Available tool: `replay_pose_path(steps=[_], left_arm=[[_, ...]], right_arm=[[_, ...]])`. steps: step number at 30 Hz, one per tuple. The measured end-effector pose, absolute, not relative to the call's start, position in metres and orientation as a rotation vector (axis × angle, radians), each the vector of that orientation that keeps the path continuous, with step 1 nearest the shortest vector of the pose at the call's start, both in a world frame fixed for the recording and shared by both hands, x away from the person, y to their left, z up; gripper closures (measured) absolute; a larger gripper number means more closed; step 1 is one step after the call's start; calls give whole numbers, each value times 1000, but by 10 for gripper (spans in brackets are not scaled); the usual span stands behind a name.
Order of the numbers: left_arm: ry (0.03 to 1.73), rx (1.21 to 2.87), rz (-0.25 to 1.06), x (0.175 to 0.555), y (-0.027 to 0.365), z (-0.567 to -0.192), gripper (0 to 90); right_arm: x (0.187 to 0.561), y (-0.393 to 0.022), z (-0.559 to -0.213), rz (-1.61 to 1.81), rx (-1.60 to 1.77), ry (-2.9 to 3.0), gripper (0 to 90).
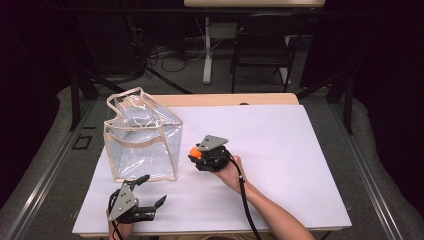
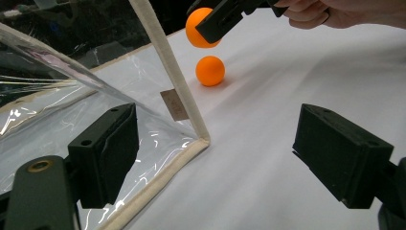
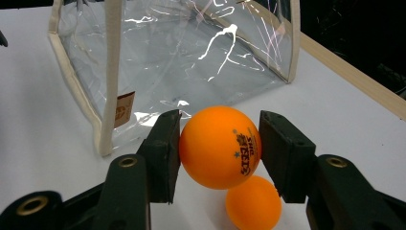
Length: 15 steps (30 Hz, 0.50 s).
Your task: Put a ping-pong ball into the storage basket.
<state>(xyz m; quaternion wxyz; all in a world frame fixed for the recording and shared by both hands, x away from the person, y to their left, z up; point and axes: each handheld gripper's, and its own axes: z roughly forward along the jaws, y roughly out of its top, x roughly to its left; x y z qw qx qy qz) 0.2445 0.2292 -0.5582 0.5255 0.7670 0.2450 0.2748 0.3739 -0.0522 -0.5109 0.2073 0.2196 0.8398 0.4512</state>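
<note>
My right gripper (image 3: 219,152) is shut on an orange ping-pong ball (image 3: 210,143) with printed lettering and holds it just above the table. A second orange ball (image 3: 253,205) lies on the white cover right beneath it. In the high view the right gripper (image 1: 196,154) sits beside the lower right corner of a clear plastic bag (image 1: 142,140) with cream trim. From the left gripper view the held ball (image 2: 195,24) hangs over the lying ball (image 2: 210,71). My left gripper (image 2: 215,153) stands open near the bag's front corner (image 2: 201,139) with nothing between its jaws; it is seen from above (image 1: 153,190) too.
A white cover (image 1: 280,150) spreads over the wooden table (image 1: 235,99). The bag stands upright at the left with its top open. Beyond the table stand a dark chair (image 1: 262,45) and a white desk leg (image 1: 207,50), with cables on the floor.
</note>
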Motion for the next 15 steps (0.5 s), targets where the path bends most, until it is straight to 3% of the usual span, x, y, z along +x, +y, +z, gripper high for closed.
replay_pose_path(steps=[15], left_arm=[[592, 1828, 653, 245, 229, -558, 157]], right_arm=[[375, -54, -500, 1278, 607, 2323, 507]])
